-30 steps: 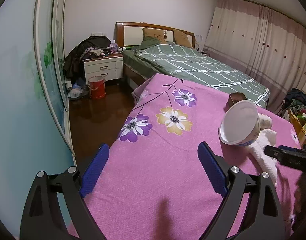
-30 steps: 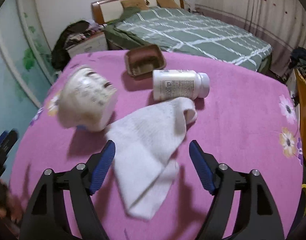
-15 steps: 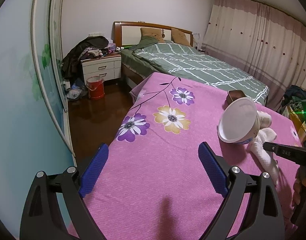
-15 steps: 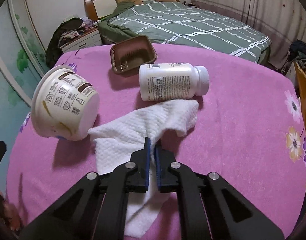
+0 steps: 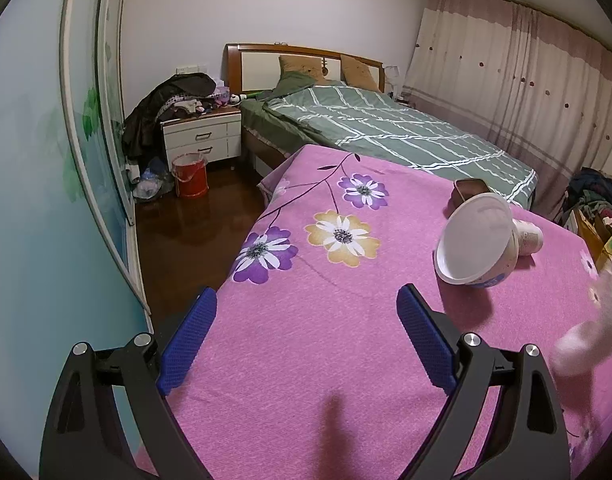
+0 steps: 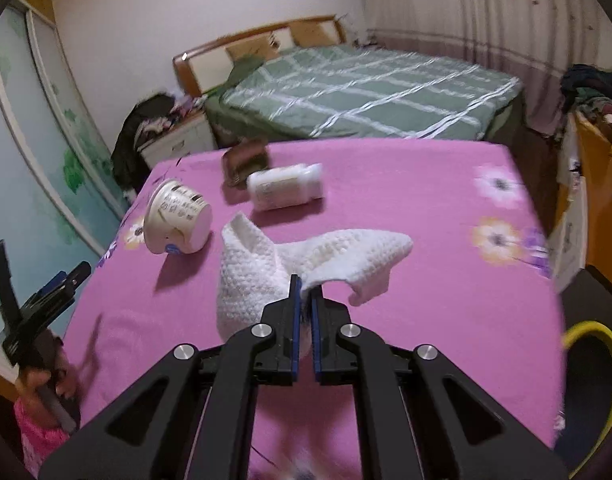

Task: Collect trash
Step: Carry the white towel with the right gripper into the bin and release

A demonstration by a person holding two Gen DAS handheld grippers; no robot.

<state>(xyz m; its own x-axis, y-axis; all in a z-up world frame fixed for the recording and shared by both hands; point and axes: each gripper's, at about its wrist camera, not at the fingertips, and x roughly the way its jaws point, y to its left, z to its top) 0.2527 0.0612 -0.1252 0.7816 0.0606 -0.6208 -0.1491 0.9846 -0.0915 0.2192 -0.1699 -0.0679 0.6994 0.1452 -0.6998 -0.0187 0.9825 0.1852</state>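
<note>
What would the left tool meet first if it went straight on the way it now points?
Most likely the pink flowered bedspread itself: the open left tool tilts down at bare cloth, with nothing between its fingers. The tipped paper bowl lies off to the right of that line, though depth is uncertain.

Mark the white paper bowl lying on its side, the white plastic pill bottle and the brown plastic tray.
White paper bowl [image 6: 177, 222], right wrist view, printed outer wall.
White plastic pill bottle [image 6: 283, 188], right wrist view, labelled body.
Brown plastic tray [image 5: 470, 189], left wrist view, inside near the rim.
</note>
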